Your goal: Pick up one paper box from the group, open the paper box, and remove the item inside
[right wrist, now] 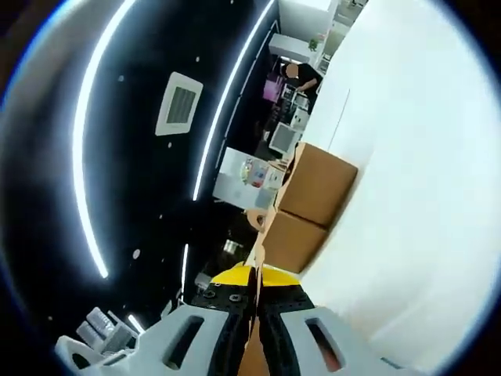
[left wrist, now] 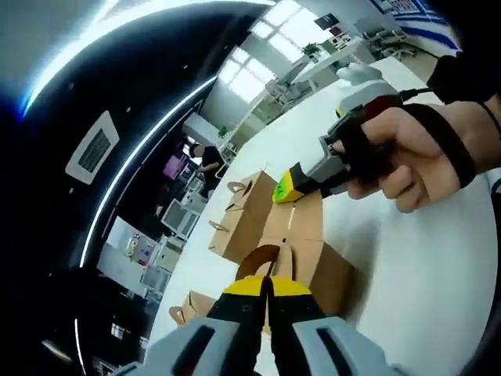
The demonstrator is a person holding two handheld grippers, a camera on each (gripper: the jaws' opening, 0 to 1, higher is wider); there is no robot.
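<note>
A brown paper box [left wrist: 309, 243] with arched carry handles sits on the white table [left wrist: 423, 282]. My left gripper [left wrist: 266, 283] is shut on the arched handle [left wrist: 258, 262] at its near end. The right gripper [left wrist: 283, 188], held by a hand [left wrist: 423, 149], comes in from the right and pinches the box's top edge at its far end. In the right gripper view, my right gripper [right wrist: 255, 276] is shut on a thin cardboard flap [right wrist: 256, 252] seen edge-on. What the box holds is hidden.
More brown paper boxes stand behind [left wrist: 239, 211] and beside [left wrist: 192, 305] the held one; two boxes [right wrist: 317, 184] show past the right jaws. The white table [right wrist: 407, 157] stretches away. A person [left wrist: 210, 160] stands far off by equipment.
</note>
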